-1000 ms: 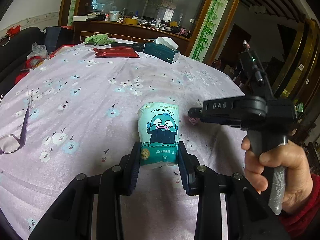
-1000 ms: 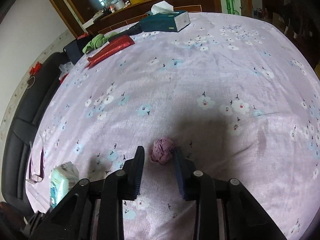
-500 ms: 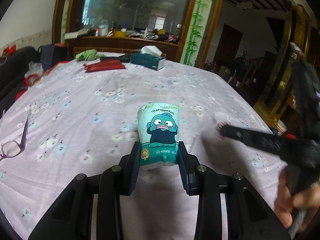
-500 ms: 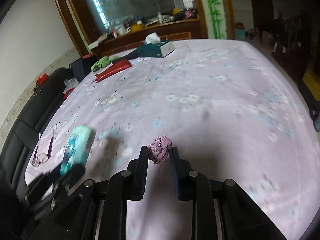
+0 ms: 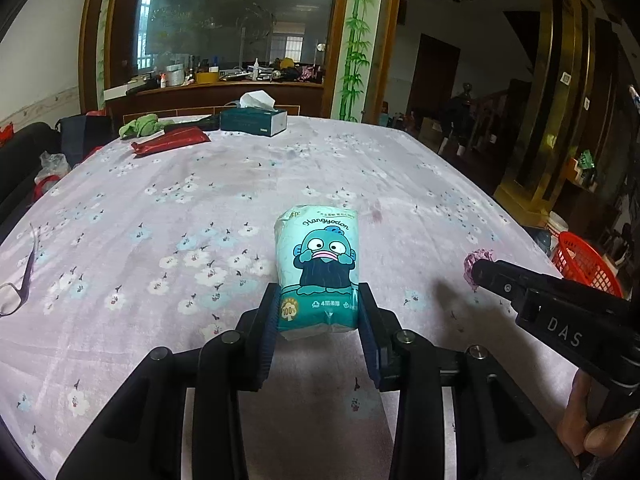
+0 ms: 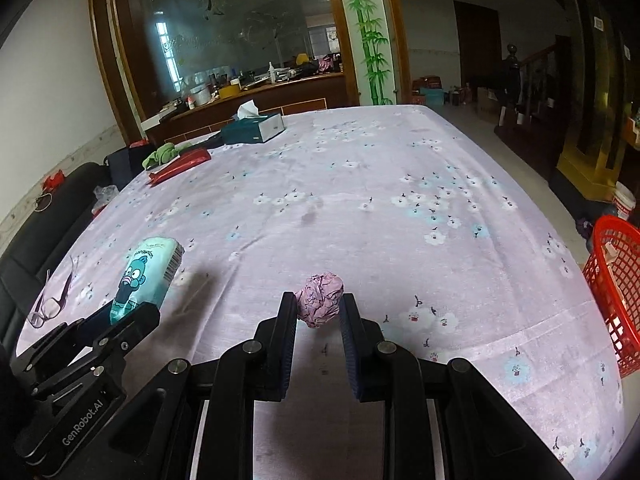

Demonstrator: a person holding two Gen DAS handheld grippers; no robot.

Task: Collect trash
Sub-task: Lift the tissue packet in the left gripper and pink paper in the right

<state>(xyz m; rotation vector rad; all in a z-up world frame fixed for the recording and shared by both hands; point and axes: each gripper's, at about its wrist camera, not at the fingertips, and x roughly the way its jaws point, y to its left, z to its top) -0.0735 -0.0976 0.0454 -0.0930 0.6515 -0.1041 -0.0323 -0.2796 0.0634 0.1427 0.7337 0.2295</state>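
My left gripper (image 5: 319,312) is shut on a teal tissue pack (image 5: 318,268) printed with a cartoon fish, held above the flowered purple tablecloth (image 5: 200,208). My right gripper (image 6: 319,306) is shut on a crumpled pink paper ball (image 6: 322,299), also lifted off the cloth. From the left wrist view the paper ball (image 5: 476,261) shows at the tip of the right gripper (image 5: 480,270) on the right side. In the right wrist view the tissue pack (image 6: 146,276) and left gripper (image 6: 124,314) sit at the lower left.
A red mesh basket (image 6: 616,292) stands on the floor past the table's right edge, also seen as the basket (image 5: 584,264). Eyeglasses (image 5: 18,284) lie at the left edge. A tissue box (image 5: 254,120), red packet (image 5: 170,142) and green cloth (image 5: 140,126) sit at the far end.
Both grippers have lifted with their loads and the views tilted up toward the room. The right gripper closed on the paper ball and swung it rightward toward the basket side.
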